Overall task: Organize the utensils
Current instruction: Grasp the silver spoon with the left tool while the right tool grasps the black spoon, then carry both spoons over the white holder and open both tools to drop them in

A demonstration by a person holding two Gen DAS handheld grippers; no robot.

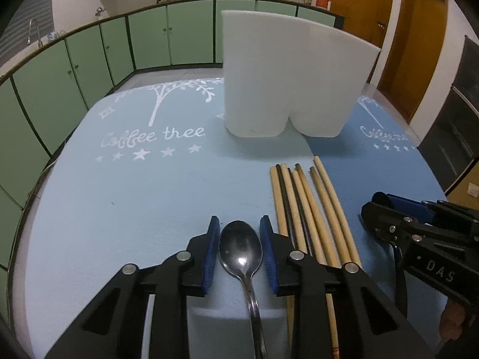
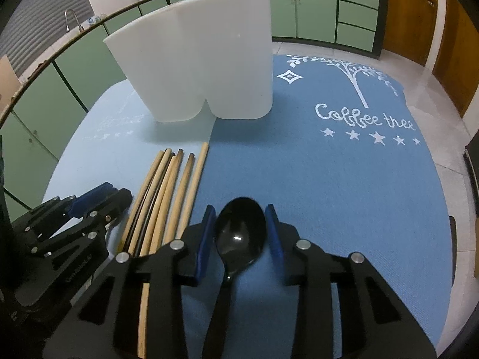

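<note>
A metal spoon (image 1: 241, 248) lies bowl-up on the light blue mat (image 1: 134, 194). My left gripper (image 1: 239, 220) has its blue pads against both edges of the bowl. A black spoon (image 2: 241, 236) lies on the darker blue mat (image 2: 344, 179), and my right gripper (image 2: 241, 208) is closed on its bowl the same way. Between the two grippers lies a bundle of several wooden chopsticks (image 1: 311, 209) (image 2: 170, 191). A white two-compartment holder (image 1: 287, 74) (image 2: 197, 59) stands upright behind them. Each gripper shows from the side in the other's view: the right gripper (image 1: 377, 206), the left gripper (image 2: 116, 191).
The two mats, printed "Coffee tree", meet under the holder and chopsticks on a round table. Green kitchen cabinets curve around the far side, with a faucet (image 1: 34, 30) at the left and wooden doors (image 1: 413, 45) at the right.
</note>
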